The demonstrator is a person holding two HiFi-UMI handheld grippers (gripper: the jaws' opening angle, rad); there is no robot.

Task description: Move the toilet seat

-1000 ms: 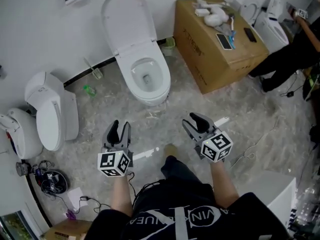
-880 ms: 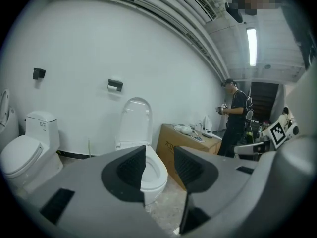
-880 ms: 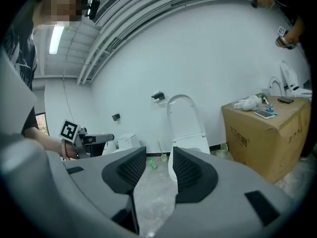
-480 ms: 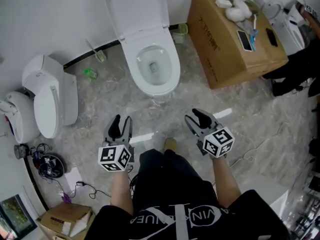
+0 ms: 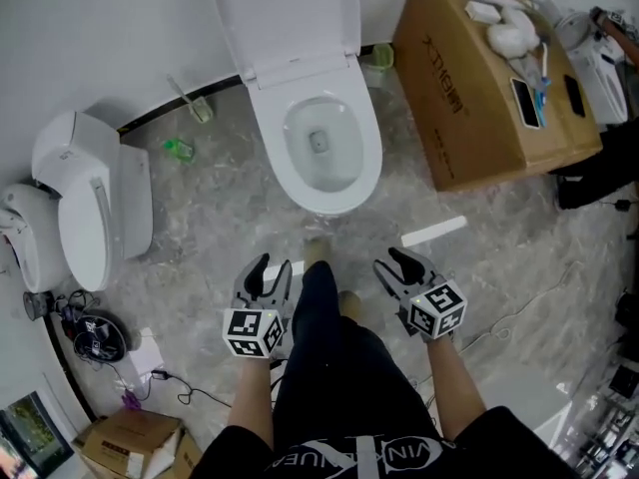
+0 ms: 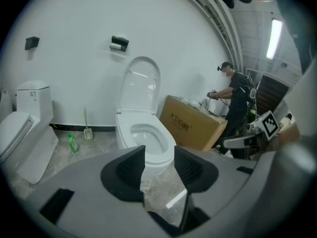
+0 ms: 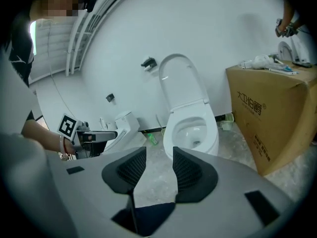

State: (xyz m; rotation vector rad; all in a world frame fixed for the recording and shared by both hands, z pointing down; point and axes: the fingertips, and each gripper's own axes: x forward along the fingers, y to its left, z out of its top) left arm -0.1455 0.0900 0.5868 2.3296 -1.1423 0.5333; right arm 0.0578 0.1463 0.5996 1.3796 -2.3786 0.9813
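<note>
A: What do the gripper views add to the head view?

B: The left gripper view shows a paper holder (image 6: 119, 42) on the wall and a person (image 6: 237, 103) in dark clothes standing beyond the cardboard box (image 6: 198, 125). The right gripper view catches the left gripper (image 7: 84, 135) from the side. Only the head view shows both over the marbled floor (image 5: 200, 208), with a dark trouser leg (image 5: 319, 337) between them.

A: And the fingers?

B: Released on both. The left gripper's fingers (image 6: 131, 167) stand apart with nothing between them, and the right gripper (image 7: 159, 155) is the same.

A: Where's the toilet seat?

B: The toilet seat (image 5: 290, 18) is straight ahead of both grippers and well apart from them. It is tipped up against the wall above the open bowl (image 5: 319, 148). It's white, glossy and oval. I can't tell whether the ring is up with the cover.
</note>
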